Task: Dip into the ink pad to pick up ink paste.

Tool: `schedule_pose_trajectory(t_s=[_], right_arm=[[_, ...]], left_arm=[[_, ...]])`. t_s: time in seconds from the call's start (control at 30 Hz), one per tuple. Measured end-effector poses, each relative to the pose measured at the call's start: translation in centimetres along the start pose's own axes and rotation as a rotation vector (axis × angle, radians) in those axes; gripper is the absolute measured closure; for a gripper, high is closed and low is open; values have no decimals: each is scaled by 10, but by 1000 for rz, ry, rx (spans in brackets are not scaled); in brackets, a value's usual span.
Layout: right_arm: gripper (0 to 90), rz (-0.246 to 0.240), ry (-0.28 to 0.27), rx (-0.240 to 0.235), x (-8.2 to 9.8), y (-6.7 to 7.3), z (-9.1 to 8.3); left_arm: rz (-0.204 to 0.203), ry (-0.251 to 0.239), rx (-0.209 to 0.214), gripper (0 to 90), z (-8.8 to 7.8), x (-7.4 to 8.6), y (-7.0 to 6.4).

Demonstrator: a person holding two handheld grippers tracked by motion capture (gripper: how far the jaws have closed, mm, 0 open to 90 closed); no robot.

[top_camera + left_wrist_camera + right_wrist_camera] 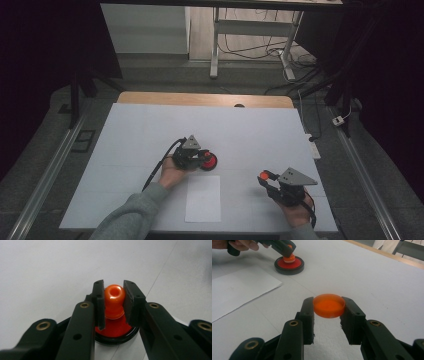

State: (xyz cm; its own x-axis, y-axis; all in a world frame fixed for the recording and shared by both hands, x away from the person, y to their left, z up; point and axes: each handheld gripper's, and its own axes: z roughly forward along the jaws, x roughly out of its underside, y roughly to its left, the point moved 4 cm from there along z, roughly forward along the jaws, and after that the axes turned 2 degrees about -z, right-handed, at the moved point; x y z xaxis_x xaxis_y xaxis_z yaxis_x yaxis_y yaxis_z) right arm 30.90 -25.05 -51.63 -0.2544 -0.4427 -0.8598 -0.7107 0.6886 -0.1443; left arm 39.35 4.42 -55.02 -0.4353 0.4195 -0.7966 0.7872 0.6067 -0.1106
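So the main thing here is a round black dish point(289, 265) with a red inside, sitting on the white table point(150, 130) just past the top corner of a sheet of paper point(203, 198). Standing in that red pad is an orange stamp point(114, 302), glossy plastic with a ball-shaped knob on top that has a little hole in it, and a wider skirt lower down that touches the red.

The left gripper point(114, 300) is pinched on the stamp's knob, one black pad on each side of it. In the high view the left hand point(172, 172) comes in from the bottom with a grey sleeve, and the gripper points right across the table and tilts down onto the dish.

The right gripper point(329, 307) is clamped on a shallow orange lid point(329, 305), a flat round translucent cap with a low rim, open side up. It's held level above the table, well apart from the dish, off at the right side near the front edge. The right hand point(296, 212) sits low at the bottom of the high view, with the gripper aimed up and to the left.

The jaws are matte black plastic with brass-looking rivets. The table surface looks smooth and matte white, with a wooden strip point(205, 99) along the far edge.
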Motion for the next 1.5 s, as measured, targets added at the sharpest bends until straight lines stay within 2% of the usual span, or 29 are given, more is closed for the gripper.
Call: schedule_pose_trajectory(t_s=[0.17, 0.37, 0.43, 0.6, 1.0, 1.5], right_arm=[[646, 0, -3, 1, 0, 0, 0], [645, 0, 0, 1, 0, 0, -1], [646, -4, 3, 1, 0, 0, -1], [645, -3, 3, 1, 0, 1, 0], [646, 0, 1, -2, 0, 1, 0], [645, 2, 0, -3, 0, 2, 0]], left_arm=[[-13, 4, 12, 728, 1, 2, 2], [-27, -29, 25, 728, 1, 6, 3], [-23, -30, 18, 729, 2, 7, 2], [21, -18, -18, 730, 2, 6, -2], [33, -4, -54, 732, 2, 5, -6], [34, -46, -65, 732, 2, 10, -7]])
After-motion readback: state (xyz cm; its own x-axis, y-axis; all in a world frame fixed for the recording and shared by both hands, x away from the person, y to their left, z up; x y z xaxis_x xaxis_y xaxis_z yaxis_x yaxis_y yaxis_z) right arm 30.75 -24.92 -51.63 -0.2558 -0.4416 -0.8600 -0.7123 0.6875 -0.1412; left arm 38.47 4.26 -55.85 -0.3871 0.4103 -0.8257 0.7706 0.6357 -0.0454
